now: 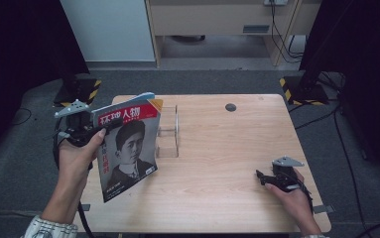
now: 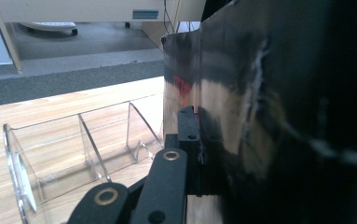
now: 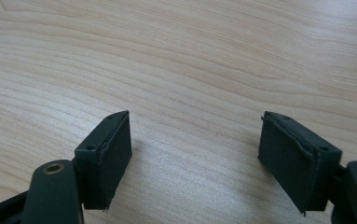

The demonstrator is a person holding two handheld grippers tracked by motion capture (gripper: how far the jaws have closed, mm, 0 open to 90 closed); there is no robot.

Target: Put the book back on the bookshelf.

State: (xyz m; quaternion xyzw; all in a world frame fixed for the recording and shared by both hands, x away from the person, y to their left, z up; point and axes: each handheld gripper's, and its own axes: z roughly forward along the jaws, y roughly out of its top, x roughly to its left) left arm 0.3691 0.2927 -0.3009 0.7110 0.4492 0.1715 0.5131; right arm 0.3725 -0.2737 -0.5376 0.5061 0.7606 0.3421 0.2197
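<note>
Left gripper (image 1: 103, 130): jaws gripping a red-topped portrait magazine (image 1: 128, 148), lifting it beside the clear acrylic divider rack (image 1: 169, 134). Right gripper (image 3: 195, 158): jaws gaping wide, empty, resting well right of the rack.

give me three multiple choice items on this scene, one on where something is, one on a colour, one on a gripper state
1. Where is the clear acrylic rack?
A. on the table behind the magazine
B. on the floor
C. in the right gripper

2. What colour is the banner across the top of the magazine cover?
A. green
B. red
C. yellow

3. How is the right gripper?
A. shut on the magazine
B. shut on nothing
C. open

Answers:
1 A, the rack stands on the table.
2 B, white characters sit on a red band.
3 C, its jaws stand apart over bare wood.
</note>
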